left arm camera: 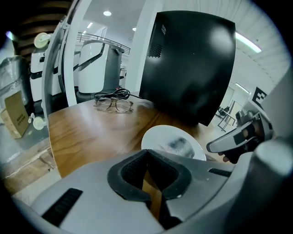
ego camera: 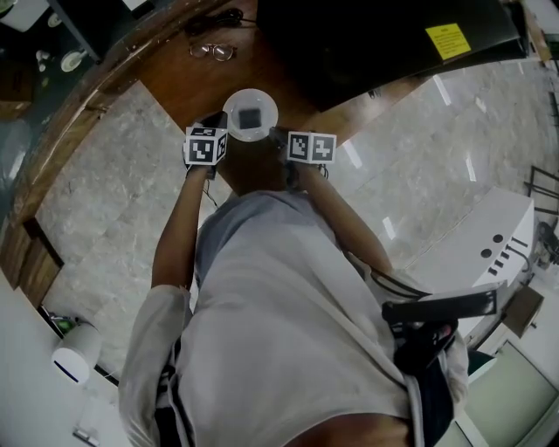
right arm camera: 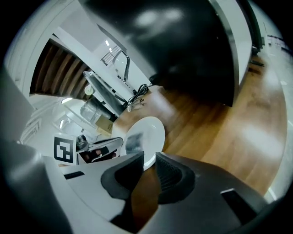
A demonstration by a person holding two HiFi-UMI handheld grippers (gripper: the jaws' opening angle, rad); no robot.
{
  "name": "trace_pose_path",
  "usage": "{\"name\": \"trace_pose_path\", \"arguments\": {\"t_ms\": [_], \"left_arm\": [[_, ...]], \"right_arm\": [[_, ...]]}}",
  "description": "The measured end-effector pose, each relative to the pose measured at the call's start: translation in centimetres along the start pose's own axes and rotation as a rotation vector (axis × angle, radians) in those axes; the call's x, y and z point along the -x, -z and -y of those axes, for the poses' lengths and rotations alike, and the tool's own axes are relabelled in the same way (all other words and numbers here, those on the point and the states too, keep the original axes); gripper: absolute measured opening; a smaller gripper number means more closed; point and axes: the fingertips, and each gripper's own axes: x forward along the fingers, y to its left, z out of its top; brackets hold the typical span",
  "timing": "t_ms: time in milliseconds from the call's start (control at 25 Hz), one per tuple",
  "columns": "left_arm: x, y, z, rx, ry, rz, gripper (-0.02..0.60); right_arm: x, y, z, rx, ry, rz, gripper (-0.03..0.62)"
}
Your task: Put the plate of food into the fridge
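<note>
A white plate (ego camera: 251, 114) with a dark patch of food at its middle sits on the wooden table (ego camera: 175, 79), just before the black fridge (ego camera: 376, 35). My left gripper (ego camera: 217, 120) is at the plate's left side and its jaw tips meet, with nothing between them. In the left gripper view the plate (left arm camera: 171, 144) lies just beyond the left gripper (left arm camera: 147, 154). My right gripper (ego camera: 278, 134) is at the plate's right side. In the right gripper view the right gripper (right arm camera: 149, 157) has a small gap between its jaws, and the plate's (right arm camera: 146, 137) near rim shows in that gap.
A pair of glasses (ego camera: 212, 51) and a black cable (ego camera: 218, 19) lie on the table behind the plate. The table's curved edge (ego camera: 105, 83) runs along the left. A white machine (ego camera: 489, 244) stands on the stone floor at the right.
</note>
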Motion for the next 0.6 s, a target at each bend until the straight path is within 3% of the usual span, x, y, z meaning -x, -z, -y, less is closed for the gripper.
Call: {"name": "trace_pose_path", "arguments": {"t_ms": [80, 440, 600], "left_arm": [[-0.2, -0.2, -0.2, 0.003, 0.002, 0.009, 0.018], [-0.3, -0.6, -0.3, 0.010, 0.028, 0.023, 0.018], [-0.5, -0.7, -0.2, 0.012, 0.034, 0.021, 0.018]], "right_arm": [[-0.4, -0.3, 0.1, -0.030, -0.010, 0.004, 0.132], [-1.1, 0.1, 1.2, -0.181, -0.041, 0.007, 0.133], [-1.3, 0.0, 0.9, -0.266, -0.109, 0.024, 0.132]]}}
